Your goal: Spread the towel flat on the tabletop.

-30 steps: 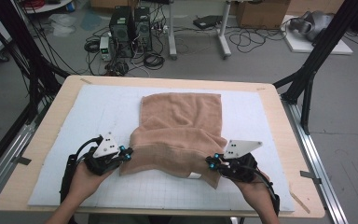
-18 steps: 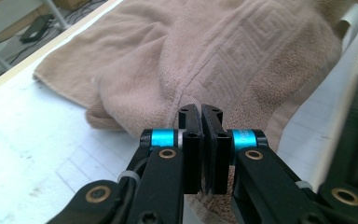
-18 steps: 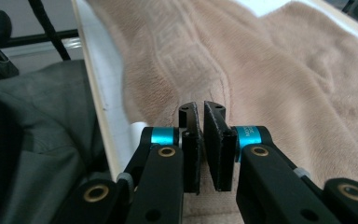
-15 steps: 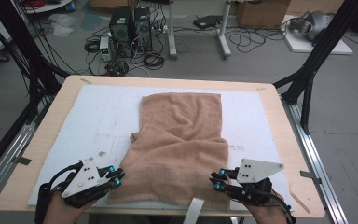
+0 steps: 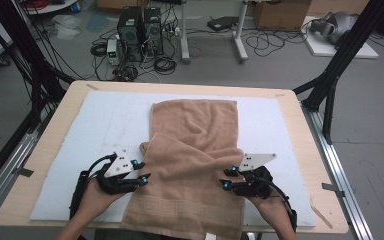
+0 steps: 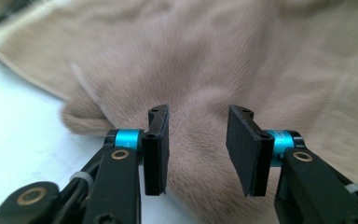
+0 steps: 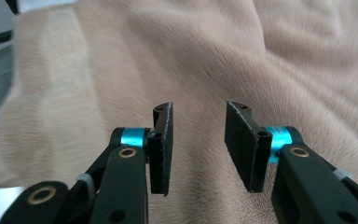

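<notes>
Tan towel (image 5: 192, 165) lying lengthwise down the frame's centre on the white mat (image 5: 70, 125), flanked lower left by the left gripper (image 5: 145, 176) and lower right by the right gripper (image 5: 225, 179), both jaws just opening, parted, gripping nothing.

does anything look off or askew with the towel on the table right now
Yes: the tan towel is askew. A rumpled, slanted fold runs across its middle, and its near end hangs over the table's front edge. The left gripper and right gripper sit at its sides, open, holding nothing.
</notes>
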The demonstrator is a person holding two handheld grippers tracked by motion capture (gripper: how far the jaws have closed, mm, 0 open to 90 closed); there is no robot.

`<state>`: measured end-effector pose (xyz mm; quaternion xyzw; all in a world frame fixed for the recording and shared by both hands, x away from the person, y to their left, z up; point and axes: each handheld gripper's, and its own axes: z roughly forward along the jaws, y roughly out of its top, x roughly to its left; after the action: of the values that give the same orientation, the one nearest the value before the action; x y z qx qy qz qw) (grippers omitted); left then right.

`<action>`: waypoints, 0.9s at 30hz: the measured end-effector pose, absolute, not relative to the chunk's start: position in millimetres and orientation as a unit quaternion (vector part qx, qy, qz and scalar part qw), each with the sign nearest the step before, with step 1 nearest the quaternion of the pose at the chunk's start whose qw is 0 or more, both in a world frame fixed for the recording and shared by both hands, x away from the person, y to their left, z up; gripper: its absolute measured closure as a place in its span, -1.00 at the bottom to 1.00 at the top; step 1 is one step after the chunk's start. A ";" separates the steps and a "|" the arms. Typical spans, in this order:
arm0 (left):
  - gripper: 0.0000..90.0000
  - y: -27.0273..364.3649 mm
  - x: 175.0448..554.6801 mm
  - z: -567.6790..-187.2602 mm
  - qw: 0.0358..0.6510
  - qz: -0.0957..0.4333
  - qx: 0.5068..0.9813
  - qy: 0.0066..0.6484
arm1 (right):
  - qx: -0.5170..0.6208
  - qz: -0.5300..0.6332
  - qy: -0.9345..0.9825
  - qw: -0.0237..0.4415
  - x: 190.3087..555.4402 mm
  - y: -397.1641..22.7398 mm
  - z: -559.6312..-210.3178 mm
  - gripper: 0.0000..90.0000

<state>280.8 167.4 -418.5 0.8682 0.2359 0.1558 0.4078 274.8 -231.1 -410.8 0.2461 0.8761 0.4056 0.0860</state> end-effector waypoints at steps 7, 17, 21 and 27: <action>0.39 159.4 303.4 -438.5 0.373 0.108 0.888 0.247 | 0.271 0.377 0.882 0.078 288.4 -230.5 -441.9 0.45; 0.89 155.9 291.5 -435.7 0.358 0.122 0.899 0.220 | 0.254 0.371 0.891 0.069 285.5 -226.4 -439.5 0.85; 0.90 167.0 283.3 -430.2 0.366 0.117 0.897 0.218 | 0.247 0.383 0.888 0.059 277.5 -228.1 -434.8 0.86; 0.90 181.9 250.4 -418.3 0.401 0.124 0.883 0.212 | 0.222 0.413 0.881 0.067 252.9 -229.6 -417.0 0.86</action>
<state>250.4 181.9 -418.3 0.8827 0.2118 0.1236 0.4010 252.9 -229.6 -417.0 0.2222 0.8806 0.4131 0.0671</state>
